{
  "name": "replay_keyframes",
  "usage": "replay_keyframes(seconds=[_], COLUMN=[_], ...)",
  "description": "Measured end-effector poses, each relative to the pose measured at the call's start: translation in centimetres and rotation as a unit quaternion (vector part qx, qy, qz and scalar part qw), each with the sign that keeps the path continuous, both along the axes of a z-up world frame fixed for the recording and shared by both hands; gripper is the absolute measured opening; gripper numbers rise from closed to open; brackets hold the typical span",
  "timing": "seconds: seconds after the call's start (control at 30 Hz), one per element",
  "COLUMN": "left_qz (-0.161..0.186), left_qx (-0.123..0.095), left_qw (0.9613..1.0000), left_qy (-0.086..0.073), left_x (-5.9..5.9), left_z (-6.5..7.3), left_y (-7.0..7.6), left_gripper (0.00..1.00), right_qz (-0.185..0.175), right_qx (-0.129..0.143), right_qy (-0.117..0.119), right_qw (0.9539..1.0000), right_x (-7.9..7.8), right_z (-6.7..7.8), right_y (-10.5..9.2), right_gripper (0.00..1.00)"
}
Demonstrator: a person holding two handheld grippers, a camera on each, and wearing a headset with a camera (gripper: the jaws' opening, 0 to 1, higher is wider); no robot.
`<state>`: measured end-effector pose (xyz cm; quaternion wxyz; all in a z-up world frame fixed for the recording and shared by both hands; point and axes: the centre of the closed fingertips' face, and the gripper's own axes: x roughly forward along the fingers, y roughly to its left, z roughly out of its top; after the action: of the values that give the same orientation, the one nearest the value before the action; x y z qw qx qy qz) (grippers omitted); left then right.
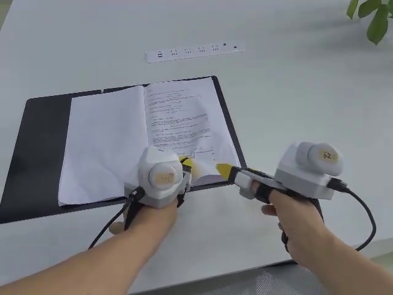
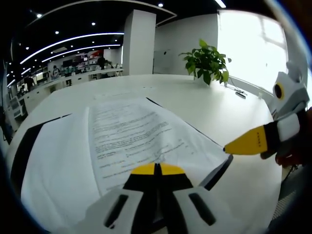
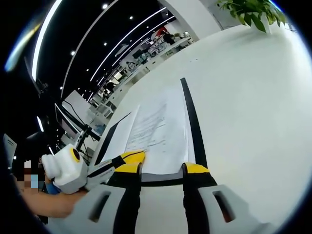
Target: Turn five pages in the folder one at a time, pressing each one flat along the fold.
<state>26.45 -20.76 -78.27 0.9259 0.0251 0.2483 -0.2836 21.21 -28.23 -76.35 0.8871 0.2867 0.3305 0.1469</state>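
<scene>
Black open folder (image 1: 37, 141) is lying flat on the white table (image 1: 295, 80), around 10 o'clock from head-view centre, with the fold running roughly 12 to 6. Blank white left-hand page (image 1: 101, 141) is lying on the 9 o'clock side of the fold. Printed white right-hand page (image 1: 181, 117) is lying on the 3 o'clock side.

You're holding the left gripper (image 1: 185, 163) over the 6 o'clock edge of the printed page. In the left gripper view the left gripper (image 2: 155, 169) is showing its yellow tips pressed together, just a seam and nothing visible between them. Whether they're touching the paper, cannot tell.

You're holding the right gripper (image 1: 224, 171) at the folder's 5 o'clock corner, pointing toward 9 o'clock, its tip near the left gripper's tips. In the right gripper view the right gripper (image 3: 162, 168) is standing with jaws apart and a clear gap. They're framing the near edge of the printed page and the black cover strip, gripping nothing. The left gripper (image 3: 63, 168) is showing there at 8 o'clock. The right gripper (image 2: 248, 142) is entering the left gripper view at 3 o'clock.

Long white power strip (image 1: 195, 51) is lying at the folder's 12 o'clock, well apart. Green leafy plant (image 1: 370, 17) is poking in at 1 o'clock.
</scene>
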Motion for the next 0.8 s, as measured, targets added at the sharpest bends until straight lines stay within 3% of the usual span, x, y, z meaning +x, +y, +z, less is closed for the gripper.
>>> replay_keyframes(seconds=[0.1, 0.23, 0.33, 0.37, 0.4, 0.63, 0.8], left_qz=[0.0, 0.001, 0.001, 0.0, 0.0, 0.0, -0.008], left_qx=[0.0, -0.001, -0.003, -0.002, -0.001, -0.004, -0.024], left_qw=[1.0, 1.0, 1.0, 1.0, 1.0, 1.0, 0.9992], left_qy=[0.0, 0.001, 0.002, 0.002, 0.003, 0.007, 0.032], left_x=[0.0, 0.0, 0.0, 0.0, 0.0, -0.1, -0.5], left_z=[0.0, 0.0, 0.0, 0.0, 0.1, 0.1, 0.6], left_y=[0.0, 0.0, 0.0, 0.0, 0.0, -0.1, 0.2], left_gripper=[0.0, 0.0, 0.0, 0.0, 0.0, 0.0, 0.07], right_qz=[-0.009, -0.05, -0.055, -0.057, -0.058, -0.049, -0.04], right_qx=[0.0, 0.049, 0.051, 0.066, 0.063, 0.03, 0.027], right_qy=[0.008, 0.038, 0.046, 0.049, 0.05, 0.026, -0.004], right_qw=[0.9999, 0.9968, 0.9961, 0.9949, 0.9951, 0.998, 0.9988], right_x=[0.2, 0.4, 0.3, 0.4, 0.3, 0.3, 0.4], right_z=[-0.6, -1.1, -1.7, -1.5, -1.6, -0.5, 1.6], right_y=[-0.6, -1.3, -1.9, -1.7, -1.8, -1.5, -1.1], right_gripper=[0.23, 0.11, 0.0, 0.0, 0.0, 0.0, 0.0])
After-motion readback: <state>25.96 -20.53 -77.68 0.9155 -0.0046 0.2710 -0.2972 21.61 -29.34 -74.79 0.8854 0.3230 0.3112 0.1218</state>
